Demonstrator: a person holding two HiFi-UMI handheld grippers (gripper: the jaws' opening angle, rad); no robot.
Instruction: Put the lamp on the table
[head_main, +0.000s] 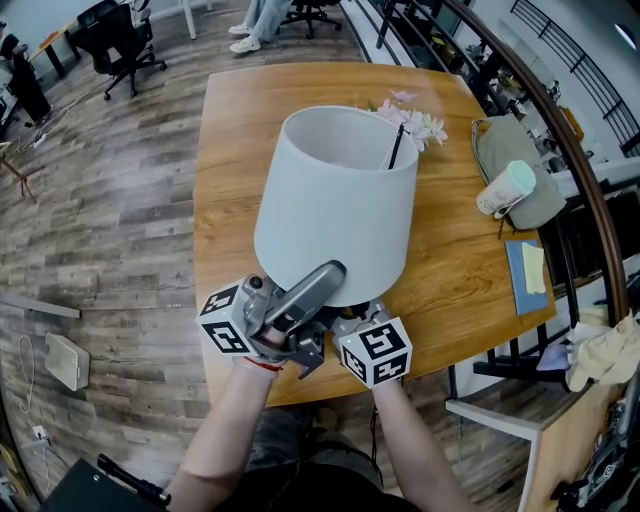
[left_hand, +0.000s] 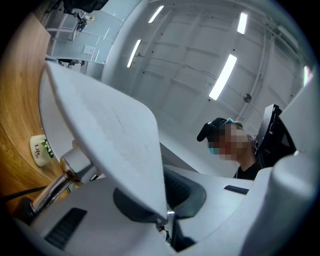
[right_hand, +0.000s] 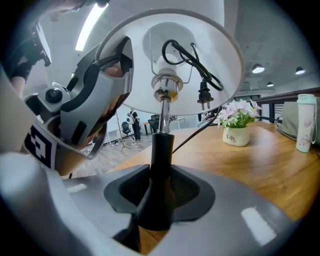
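The lamp has a white shade (head_main: 335, 205) and stands over the wooden table (head_main: 470, 270) near its front edge; its base is hidden. My left gripper (head_main: 325, 280) is shut on the shade's lower rim (left_hand: 110, 135), one finger on each side of the wall. In the right gripper view, my right gripper (right_hand: 159, 195) is shut on the black lamp stem (right_hand: 160, 170), just under the metal socket. The black cord and plug (right_hand: 202, 87) hang coiled inside the shade (right_hand: 210, 65). In the head view the right gripper (head_main: 350, 315) sits under the shade.
A small white pot of pink flowers (head_main: 415, 120) stands behind the lamp. At the table's right lie a grey bag (head_main: 515, 170), a pale bottle (head_main: 505, 188) and a blue notebook (head_main: 528, 275). Office chairs (head_main: 120, 40) stand on the wood floor at far left.
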